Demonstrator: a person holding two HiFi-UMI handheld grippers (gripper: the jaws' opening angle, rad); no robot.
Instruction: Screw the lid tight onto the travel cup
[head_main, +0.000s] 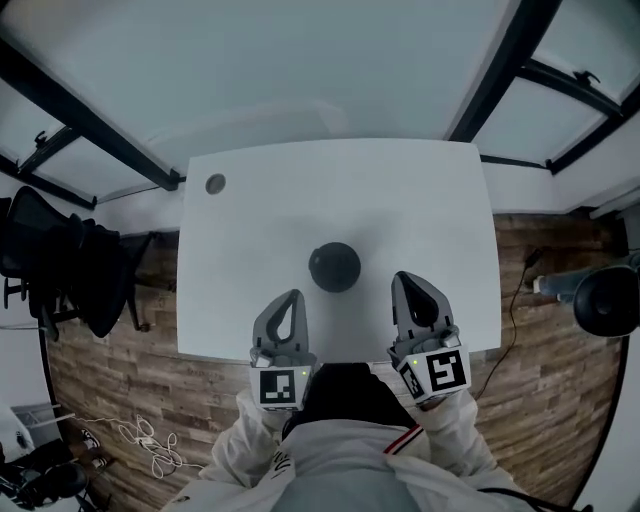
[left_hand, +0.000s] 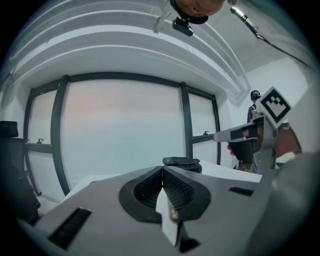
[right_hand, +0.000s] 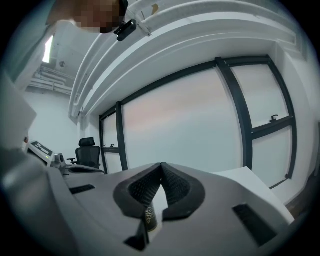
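- Clearly, the left gripper (head_main: 290, 305) and the right gripper (head_main: 412, 290) are both fully closed and empty.
- The dark cup (head_main: 334, 266) stands mid-table (head_main: 250, 200), just ahead, between them, lid (left_hand: 182, 161) apparently on top.
- Likely rigid, light and smooth: brace the body and pinch the lid's rim.

Seen only from straight above in the head view: travel cup (head_main: 334, 266), wall hidden under its dark top. In the left gripper view, just that top shown, the rest behind the closed jaws of the left gripper (left_hand: 162, 171). Near the far left corner of the table (head_main: 420, 200), a small round spot (head_main: 215, 183), too small to name.
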